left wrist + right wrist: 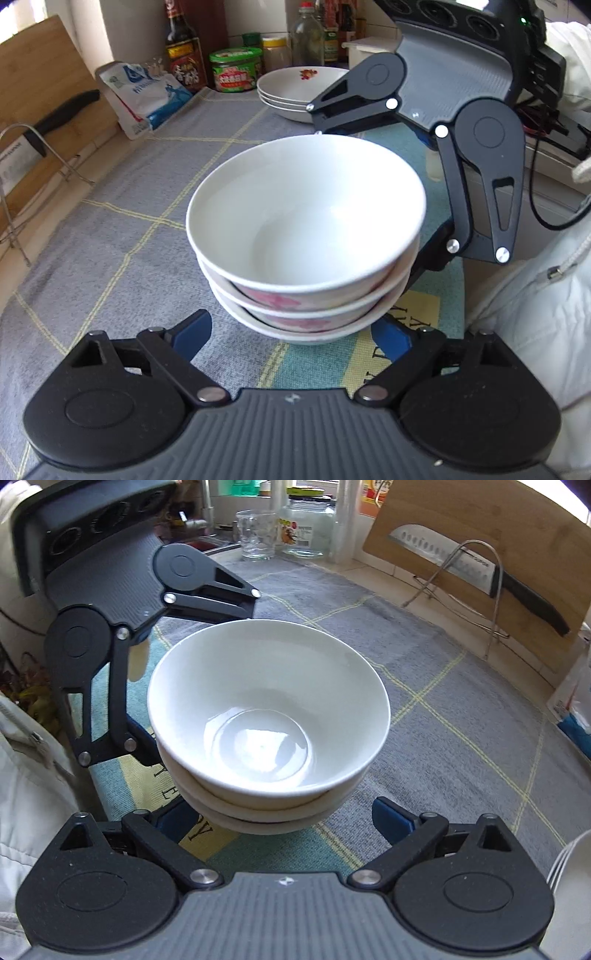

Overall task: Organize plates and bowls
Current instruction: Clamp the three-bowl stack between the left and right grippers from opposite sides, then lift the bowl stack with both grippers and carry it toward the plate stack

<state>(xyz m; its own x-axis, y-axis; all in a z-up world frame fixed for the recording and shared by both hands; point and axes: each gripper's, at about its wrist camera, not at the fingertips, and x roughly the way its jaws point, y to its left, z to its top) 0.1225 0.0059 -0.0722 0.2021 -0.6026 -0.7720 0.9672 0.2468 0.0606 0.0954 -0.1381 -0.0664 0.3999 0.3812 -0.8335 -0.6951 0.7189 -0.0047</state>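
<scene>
**Grippers flanking stacked bowls**

Three nested bowls are sitting on the grey mat, between two grippers facing each other. The left gripper is spreading its jaws wide around the stack's base, gripping nothing. The right gripper is doing likewise from the opposite side, released. Plates are resting stacked well behind, near jars.

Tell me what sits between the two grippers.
The stack of bowls stands between the left gripper and the right gripper, both open; each wrist view shows it.
</scene>
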